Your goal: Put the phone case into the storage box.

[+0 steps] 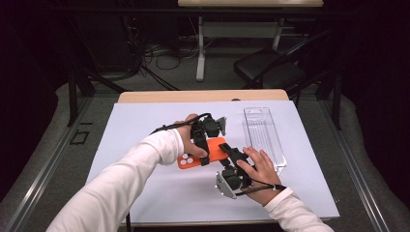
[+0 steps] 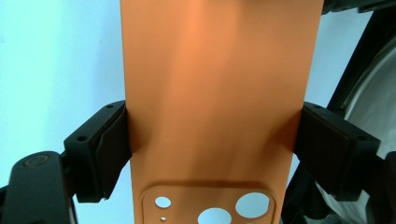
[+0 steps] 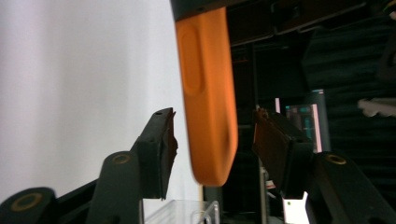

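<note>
High view: we see an orange phone case (image 1: 212, 152) held above the middle of the white sheet (image 1: 145, 125) that covers the counter (image 1: 203, 96), between the two tools. The left tool (image 1: 205, 157) comes in from above the case, the person's left hand (image 1: 191, 137) wrapped round it, white sleeve (image 1: 121, 179) trailing to the bottom edge. The right tool (image 1: 227, 150) reaches up from the lower right, with the right hand (image 1: 261, 169) behind it, and meets the case's right end.

Left gripper view: we see the case (image 2: 219, 93) back side up, camera cut-outs at the bottom, running straight up the frame. Both jaws press on its long edges, one each side, so the left tool is clamped across the case's width.

Right gripper view: the case (image 3: 208, 102) shows edge-on, its rounded end hanging between the two jaws. We see a clear gap on each side, so the pads are not on it; the right tool is part open around the case end, not gripping.

A clear plastic blister tray (image 1: 265, 137) lies on the sheet just right of the tools, long side running away from the person, its near end beside the right hand. A black chair (image 1: 270, 67) stands on the floor beyond the counter.
</note>
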A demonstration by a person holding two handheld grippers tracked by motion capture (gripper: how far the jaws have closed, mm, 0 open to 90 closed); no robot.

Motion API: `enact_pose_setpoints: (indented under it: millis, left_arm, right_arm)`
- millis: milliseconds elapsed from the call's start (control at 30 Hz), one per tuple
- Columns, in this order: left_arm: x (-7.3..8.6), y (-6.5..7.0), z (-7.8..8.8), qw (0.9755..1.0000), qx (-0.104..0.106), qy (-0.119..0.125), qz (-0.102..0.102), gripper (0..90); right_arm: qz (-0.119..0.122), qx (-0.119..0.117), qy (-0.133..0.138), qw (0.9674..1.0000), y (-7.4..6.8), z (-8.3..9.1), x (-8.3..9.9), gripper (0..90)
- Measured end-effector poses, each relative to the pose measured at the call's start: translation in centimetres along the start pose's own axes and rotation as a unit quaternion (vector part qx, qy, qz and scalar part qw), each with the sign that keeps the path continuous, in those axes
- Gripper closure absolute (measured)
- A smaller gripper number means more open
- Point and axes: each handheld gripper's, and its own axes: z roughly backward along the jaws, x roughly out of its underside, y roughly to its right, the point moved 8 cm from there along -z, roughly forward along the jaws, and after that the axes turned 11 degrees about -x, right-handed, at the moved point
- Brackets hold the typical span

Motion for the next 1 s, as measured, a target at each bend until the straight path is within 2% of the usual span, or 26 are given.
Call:
enact_pose_setpoints:
  millis: [33,67,167,300,533,1000]
  left_arm:
    - [-0.07,0.11,0.05,1.0000,0.002,-0.003,-0.002,16.0]
    - [-0.21,0.19,0.03,1.0000,0.002,0.001,-0.002,16.0]
    - [-0.40,0.34,0.11,1.0000,0.005,0.001,-0.005,15.9]
    - [-0.49,0.44,0.11,1.0000,0.004,-0.001,-0.007,16.0]
    - [-0.46,0.51,-0.01,1.0000,0.005,-0.002,-0.005,16.0]
    - [-0.42,0.59,0.20,0.9999,0.010,-0.001,-0.004,16.0]
  right_arm:
    - [0.005,0.005,-0.004,1.0000,0.03,-0.03,0.02,48.4]
    - [-0.001,0.005,-0.011,0.9999,-0.04,-0.08,0.10,49.8]
    - [0.002,0.005,-0.007,1.0000,-0.16,-0.24,0.00,54.6]
    - [0.020,0.009,-0.014,0.9997,-0.24,-0.35,-0.10,59.0]
    - [0.030,0.025,-0.019,0.9990,-0.18,-0.50,-0.03,63.0]
    - [0.058,0.036,-0.039,0.9969,-0.07,-0.43,0.14,70.5]
